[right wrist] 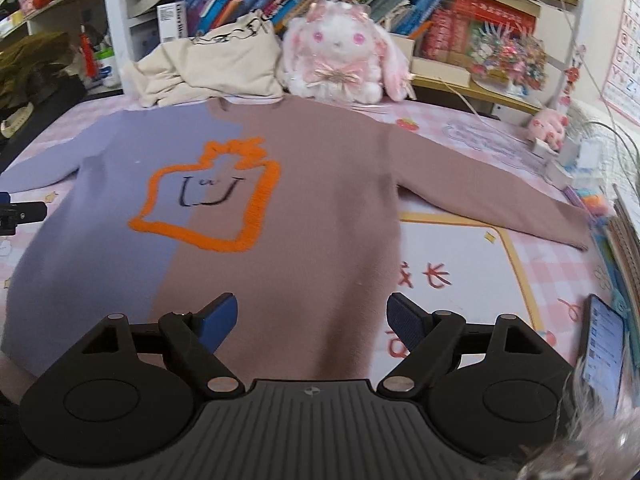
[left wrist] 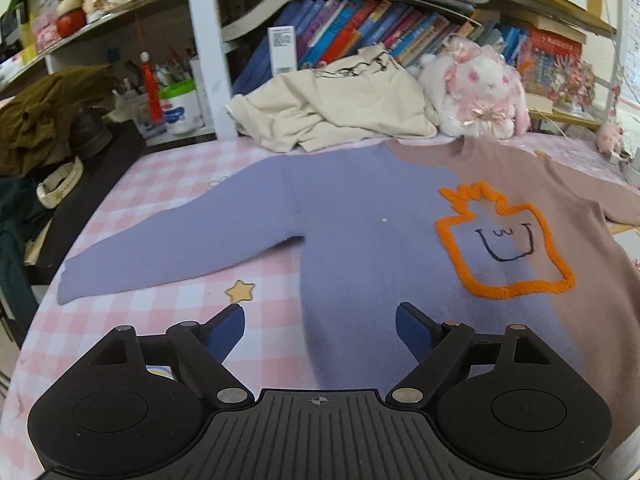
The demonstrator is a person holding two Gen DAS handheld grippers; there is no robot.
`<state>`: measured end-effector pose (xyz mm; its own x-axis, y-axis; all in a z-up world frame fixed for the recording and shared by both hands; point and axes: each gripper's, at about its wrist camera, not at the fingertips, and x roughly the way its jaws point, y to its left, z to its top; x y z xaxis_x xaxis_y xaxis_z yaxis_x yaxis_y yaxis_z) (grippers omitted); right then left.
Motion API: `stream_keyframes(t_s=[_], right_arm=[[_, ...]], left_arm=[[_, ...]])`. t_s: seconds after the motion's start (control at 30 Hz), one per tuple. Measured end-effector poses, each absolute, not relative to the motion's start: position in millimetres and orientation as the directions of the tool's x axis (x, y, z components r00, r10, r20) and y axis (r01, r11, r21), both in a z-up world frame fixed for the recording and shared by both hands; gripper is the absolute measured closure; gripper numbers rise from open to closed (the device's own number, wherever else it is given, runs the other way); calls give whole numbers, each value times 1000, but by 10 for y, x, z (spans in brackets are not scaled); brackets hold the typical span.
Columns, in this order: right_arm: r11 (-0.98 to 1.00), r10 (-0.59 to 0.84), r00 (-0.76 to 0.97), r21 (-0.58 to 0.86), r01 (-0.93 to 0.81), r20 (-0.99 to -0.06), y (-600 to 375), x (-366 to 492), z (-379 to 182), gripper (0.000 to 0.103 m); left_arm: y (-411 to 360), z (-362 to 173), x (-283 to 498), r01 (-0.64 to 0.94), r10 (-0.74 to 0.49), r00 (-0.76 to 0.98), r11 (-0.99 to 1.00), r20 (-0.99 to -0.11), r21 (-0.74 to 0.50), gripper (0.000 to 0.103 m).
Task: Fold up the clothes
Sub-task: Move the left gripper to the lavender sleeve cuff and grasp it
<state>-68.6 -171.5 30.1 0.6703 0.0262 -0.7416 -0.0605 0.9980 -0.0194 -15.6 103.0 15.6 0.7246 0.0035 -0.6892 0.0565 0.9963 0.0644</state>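
Observation:
A sweater, half lilac and half brown with an orange outlined face on the chest, lies flat and spread on the pink checked table cover, both sleeves out; it shows in the left wrist view (left wrist: pixel 360 216) and in the right wrist view (right wrist: pixel 312 200). My left gripper (left wrist: pixel 320 326) is open and empty above the lilac hem side. My right gripper (right wrist: pixel 312 316) is open and empty above the brown hem side. The left gripper's tip shows at the left edge of the right wrist view (right wrist: pixel 20 212).
A crumpled cream garment (left wrist: pixel 336 112) and a white plush rabbit (right wrist: pixel 344 60) sit behind the sweater's collar, before bookshelves. A phone (right wrist: pixel 604 356) lies at the right. Books and small items (right wrist: pixel 624 224) line the right edge. Dark clothes (left wrist: pixel 44 116) pile at the left.

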Motion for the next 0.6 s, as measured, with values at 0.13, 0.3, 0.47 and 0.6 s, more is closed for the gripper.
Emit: stream_keyframes(t_s=[0.13,0.3,0.47,0.6], right_arm=[[996,35,672,-31,-87,-740,-1592,-674,301,22],[995,25,665,-45,-89,-747,-1477,-684,271,18],[994,34,664,-41,-97,-747,-1367,-664,265,18],[997,21,646,-32,-70,-763,-1322,-612,246,16]], left_arm=[[1168,145,-152,19,24,719,998,-695,53,15],[1345,105,-116,-27,77,717,996,-693,84,12],[1556,125,-12,-56,117,731,992,-673,111,9],[1861,92,36,-154,179,736,983,-653,96,7]])
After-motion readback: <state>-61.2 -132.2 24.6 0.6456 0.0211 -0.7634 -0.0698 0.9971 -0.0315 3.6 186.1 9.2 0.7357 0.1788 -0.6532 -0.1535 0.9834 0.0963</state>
